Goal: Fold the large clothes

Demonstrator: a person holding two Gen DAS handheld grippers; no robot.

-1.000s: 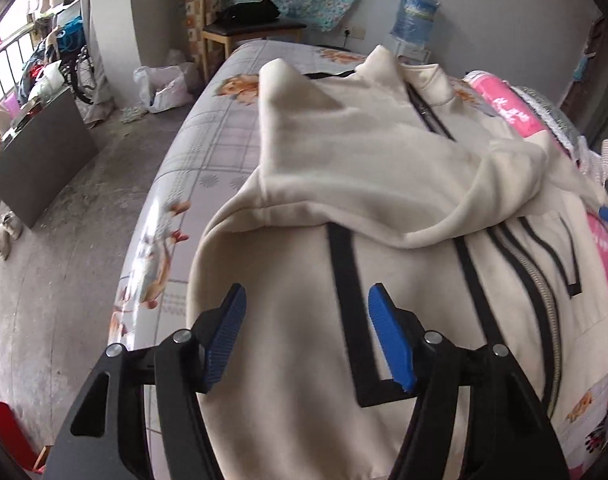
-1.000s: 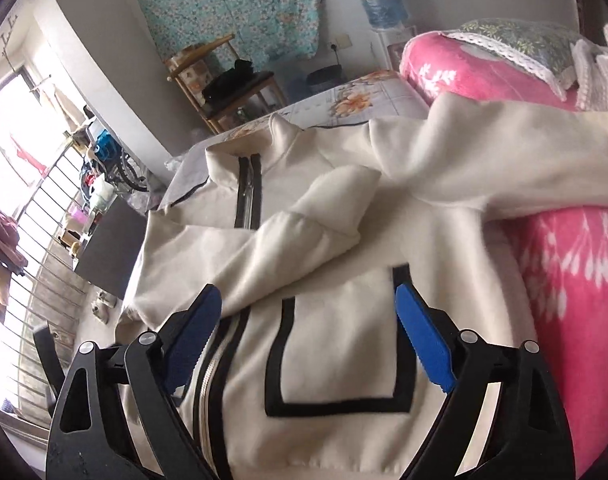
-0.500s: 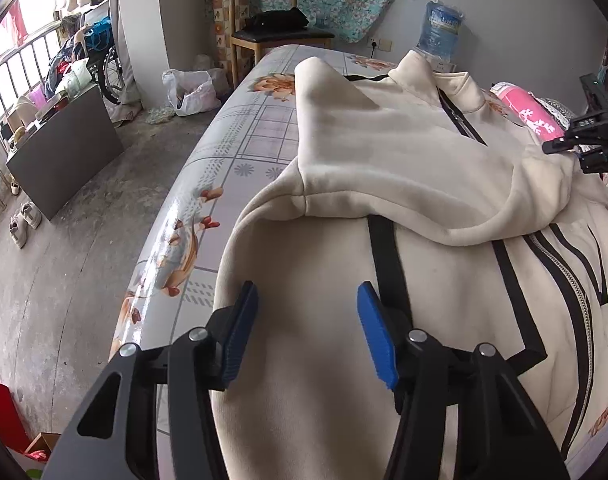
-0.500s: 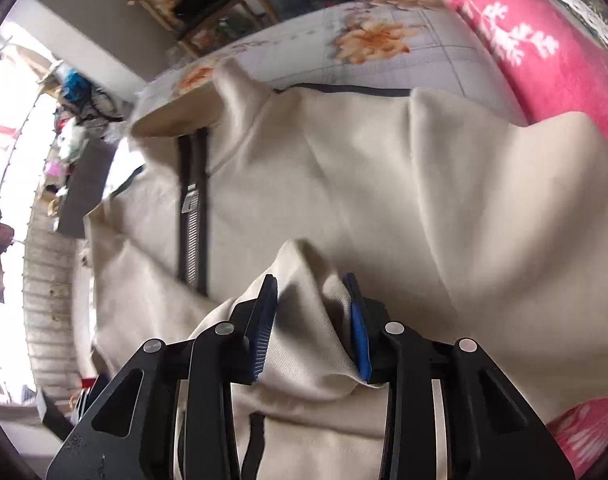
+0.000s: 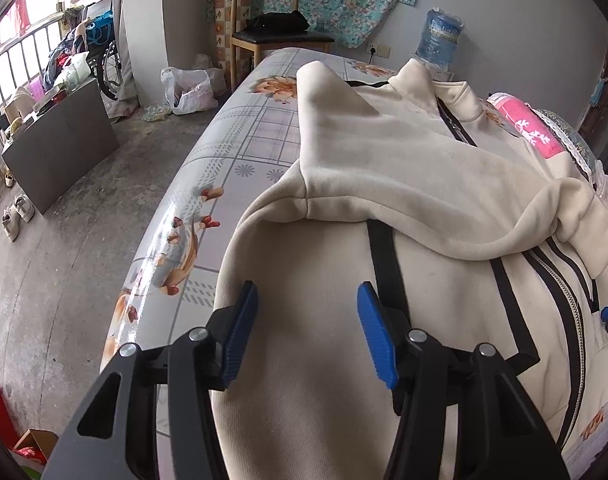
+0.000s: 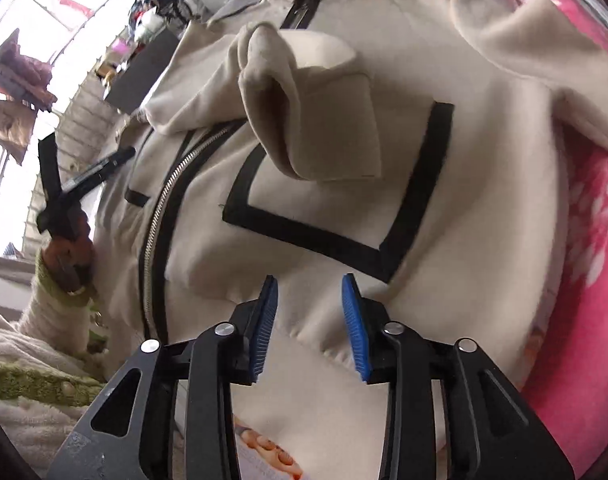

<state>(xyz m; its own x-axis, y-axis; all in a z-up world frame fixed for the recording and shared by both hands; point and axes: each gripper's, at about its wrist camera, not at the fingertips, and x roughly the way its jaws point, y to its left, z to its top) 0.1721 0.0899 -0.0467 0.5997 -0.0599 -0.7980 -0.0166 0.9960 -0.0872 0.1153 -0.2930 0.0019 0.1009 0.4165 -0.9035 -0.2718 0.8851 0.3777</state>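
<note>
jacket (image 5: pixel 404 168) under left tool (image 5: pixel 308 328) | hem between opening right tool (image 6: pixel 310 320)

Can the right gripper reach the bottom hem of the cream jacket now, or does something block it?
Probably yes. The right gripper hangs just over the jacket near its hem, jaws opening, with nothing between them and the cloth.
</note>
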